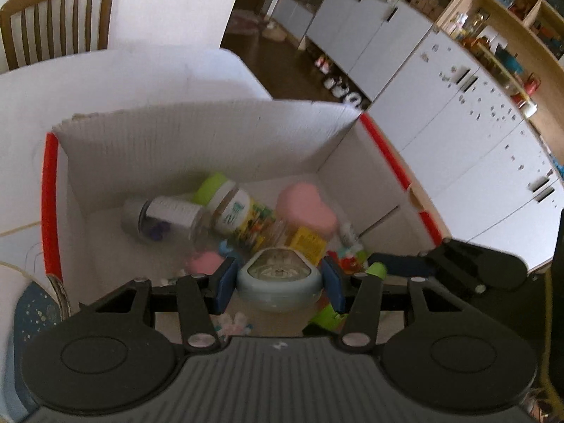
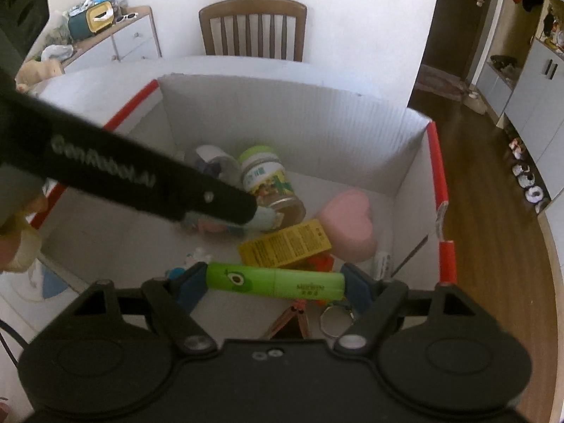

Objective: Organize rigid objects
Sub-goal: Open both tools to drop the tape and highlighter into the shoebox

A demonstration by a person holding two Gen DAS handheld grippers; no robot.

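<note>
a pale blue case (image 1: 278, 282) is pinched by the left gripper (image 1: 279, 283) above the white box (image 1: 197, 134). a green tube (image 2: 275, 280) is clamped endwise by the right gripper (image 2: 273, 282) over the same box.

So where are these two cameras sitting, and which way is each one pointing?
Left wrist: rides the left hand-held gripper, looking down into the white box; its fingers clamp a pale blue case.
Right wrist: rides the right hand-held gripper, same downward view; it holds a green tube.
Shared: box, pink heart, chair.
</note>
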